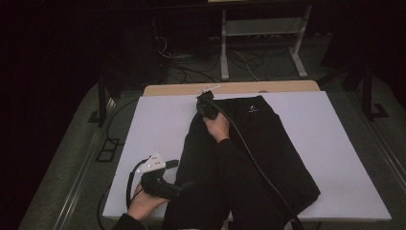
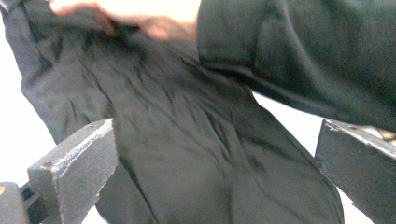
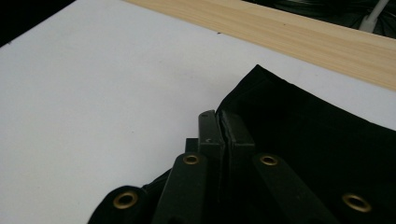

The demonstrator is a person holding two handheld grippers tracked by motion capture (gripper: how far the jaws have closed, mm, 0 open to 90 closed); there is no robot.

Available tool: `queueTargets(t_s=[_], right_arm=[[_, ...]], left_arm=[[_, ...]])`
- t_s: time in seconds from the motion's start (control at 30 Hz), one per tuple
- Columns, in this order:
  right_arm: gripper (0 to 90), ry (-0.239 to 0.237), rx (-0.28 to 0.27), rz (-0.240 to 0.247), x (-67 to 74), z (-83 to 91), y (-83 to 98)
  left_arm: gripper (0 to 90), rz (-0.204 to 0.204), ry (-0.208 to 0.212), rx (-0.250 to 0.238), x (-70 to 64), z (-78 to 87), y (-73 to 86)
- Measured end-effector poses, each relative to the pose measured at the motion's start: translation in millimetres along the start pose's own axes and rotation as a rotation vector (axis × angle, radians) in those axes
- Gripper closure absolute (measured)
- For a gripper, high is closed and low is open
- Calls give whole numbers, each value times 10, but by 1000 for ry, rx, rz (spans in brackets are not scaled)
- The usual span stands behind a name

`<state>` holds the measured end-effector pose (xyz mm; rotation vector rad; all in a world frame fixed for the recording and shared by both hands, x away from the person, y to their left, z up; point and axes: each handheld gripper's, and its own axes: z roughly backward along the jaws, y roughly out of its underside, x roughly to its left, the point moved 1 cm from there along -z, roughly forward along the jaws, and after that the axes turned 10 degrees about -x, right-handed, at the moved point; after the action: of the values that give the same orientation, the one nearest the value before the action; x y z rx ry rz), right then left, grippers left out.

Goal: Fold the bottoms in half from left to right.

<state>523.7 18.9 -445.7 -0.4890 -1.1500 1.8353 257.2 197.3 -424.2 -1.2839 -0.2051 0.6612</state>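
A black garment point(image 1: 253, 158), trousers or shorts by the look of it, is lying spread across the white sheet point(image 1: 158, 124) covering the desk point(image 1: 287, 86), its far hem close to the strip of bare wood at the back. The person is reaching the right gripper point(image 1: 207, 106) out to the garment's far left corner, and from the right gripper view its fingers point(image 3: 211, 135) are standing pressed together with next to no gap. They are lying right at the edge of the dark cloth point(image 3: 317, 135); whether a fold of it is pinched between them I cannot tell for sure, though it looks likely.

The left gripper point(image 1: 165, 179) is hanging near the front left of the garment, just off its edge, above the white sheet. In the left gripper view its fingers point(image 2: 77, 163) are standing wide apart with the wrinkled black fabric point(image 2: 187, 154) ahead of them and nothing between them, and the sleeve of the other arm point(image 2: 299, 51) is crossing above.

To my eye this is the taking-hold step of a fold or a straightening: one corner secured, the second not yet gripped. The next move seems to call for bringing the left gripper's spread fingers onto the near edge and closing on a single layer, so both ends can be lifted or drawn together without bunching the cloth.
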Motion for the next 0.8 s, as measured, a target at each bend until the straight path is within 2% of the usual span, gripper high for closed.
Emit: queueTargets(t_s=[0.13, 0.3, 0.5, 0.63, 0.8], right_arm=[[862, 4, -11, -13, -37, 63, 18], [862, 2, -26, -8, -55, 93, 16], [861, -7, -40, 9, -15, 98, 15], [861, -5, -47, 18, 13, 101, 11], [862, -9, -56, 16, 12, 109, 0]], left_arm=[[0, -19, 6, 48, -59, 108, 66], [0, -15, -2, 82, -53, 208, 112], [4, -20, -1, 146, -46, 321, 157], [4, -20, 2, 170, -44, 361, 201], [8, 9, -9, 229, 4, 412, 279]])
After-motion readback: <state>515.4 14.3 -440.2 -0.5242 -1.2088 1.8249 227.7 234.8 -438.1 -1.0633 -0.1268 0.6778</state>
